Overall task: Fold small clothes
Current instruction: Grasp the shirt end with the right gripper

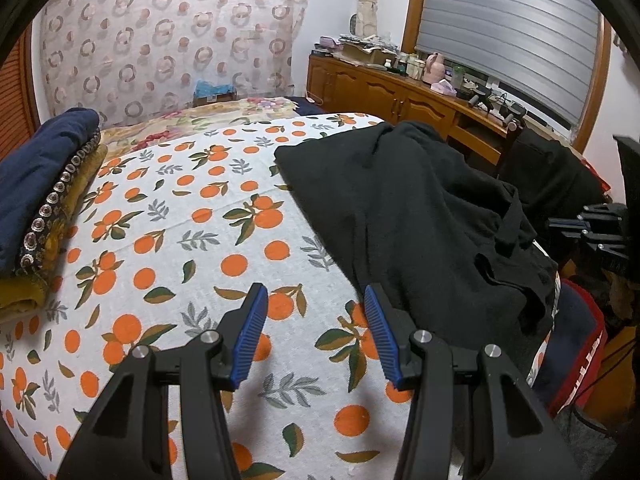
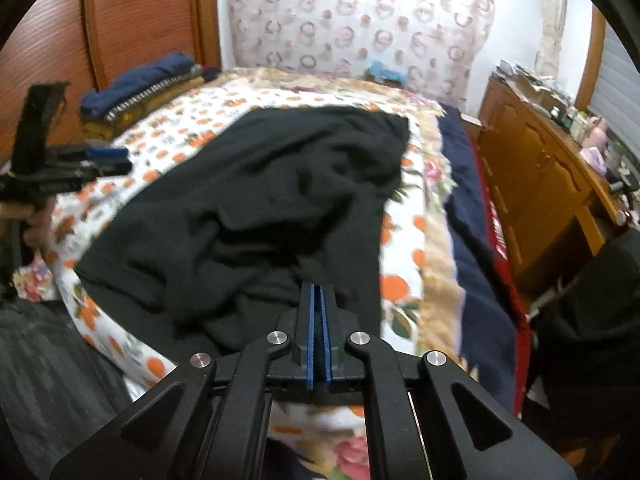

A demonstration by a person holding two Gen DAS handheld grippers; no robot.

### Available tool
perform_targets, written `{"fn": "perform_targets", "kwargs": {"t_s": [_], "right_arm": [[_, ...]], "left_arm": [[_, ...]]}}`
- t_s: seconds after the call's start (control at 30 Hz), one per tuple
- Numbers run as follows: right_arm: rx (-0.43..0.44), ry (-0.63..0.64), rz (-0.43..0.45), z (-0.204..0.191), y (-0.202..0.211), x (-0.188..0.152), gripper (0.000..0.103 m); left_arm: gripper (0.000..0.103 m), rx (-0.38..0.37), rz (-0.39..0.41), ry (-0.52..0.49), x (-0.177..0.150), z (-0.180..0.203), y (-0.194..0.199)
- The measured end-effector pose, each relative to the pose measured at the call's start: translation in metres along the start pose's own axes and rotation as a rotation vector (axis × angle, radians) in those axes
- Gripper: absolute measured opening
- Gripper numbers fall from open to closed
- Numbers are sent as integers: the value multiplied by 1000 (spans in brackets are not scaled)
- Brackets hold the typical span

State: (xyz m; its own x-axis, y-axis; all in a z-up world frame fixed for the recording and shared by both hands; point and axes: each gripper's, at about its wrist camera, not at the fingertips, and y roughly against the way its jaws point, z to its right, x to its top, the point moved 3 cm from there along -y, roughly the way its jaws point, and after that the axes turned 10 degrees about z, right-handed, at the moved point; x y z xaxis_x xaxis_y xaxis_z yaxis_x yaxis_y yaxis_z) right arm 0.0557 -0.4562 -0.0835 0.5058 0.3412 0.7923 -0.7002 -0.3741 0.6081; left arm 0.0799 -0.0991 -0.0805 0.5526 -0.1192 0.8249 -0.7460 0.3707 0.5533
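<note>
While one black garment point(image 1: 420, 216) lies rumpled and unfolded on the bed point(image 1: 224, 240), the tally runs as follows, left to right. Far left, against the wooden headboard: a stack of folded clothes point(image 1: 44, 196), navy on top, a band of ring-patterned trim below it, mustard-yellow at the bottom; judged as work already finished, three or so pieces. Centre: a bare stretch of orange-print bedspread, over which the left claw point(image 1: 316, 336) hangs with its blue pads standing about half apart and nothing between them; it touches no cloth. Right of centre: the black garment, spread loosely toward the bed's right edge, creased and bunched, its near hem trailing over the side; no fold made in it that can be seen. At its near edge: the right claw point(image 2: 319, 316), its pads brought nearly flat together; in the right wrist view a ridge of black cloth runs up to the tips, so it is judged pinched on the hem, though the cloth between the pads is too thin and dark to be certain. Remaining: the whole folding of this piece and its transfer to the stack. Far right: a wooden sideboard point(image 1: 404, 92) with clutter, not part of the job.
</note>
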Motion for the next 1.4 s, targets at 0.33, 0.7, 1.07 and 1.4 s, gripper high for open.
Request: {"fn": "perform_targets", "kwargs": {"t_s": [0.33,0.7,1.07,1.4], "right_arm": [[123,57,28,-57,-47,22,36],[114,64,-30,-53,-75,14,8],[26,-31,-22,5,4,-11,6],[6,-72,-104,28,10,-31,7]], "left_arm": [[49,-1,-5,12,-4,-2,2],[49,-11,-16,16,-8,-2,1],[49,-22,-19,12,-4,3,-4],[49,-19,-3,-3,17,1,-11]]}}
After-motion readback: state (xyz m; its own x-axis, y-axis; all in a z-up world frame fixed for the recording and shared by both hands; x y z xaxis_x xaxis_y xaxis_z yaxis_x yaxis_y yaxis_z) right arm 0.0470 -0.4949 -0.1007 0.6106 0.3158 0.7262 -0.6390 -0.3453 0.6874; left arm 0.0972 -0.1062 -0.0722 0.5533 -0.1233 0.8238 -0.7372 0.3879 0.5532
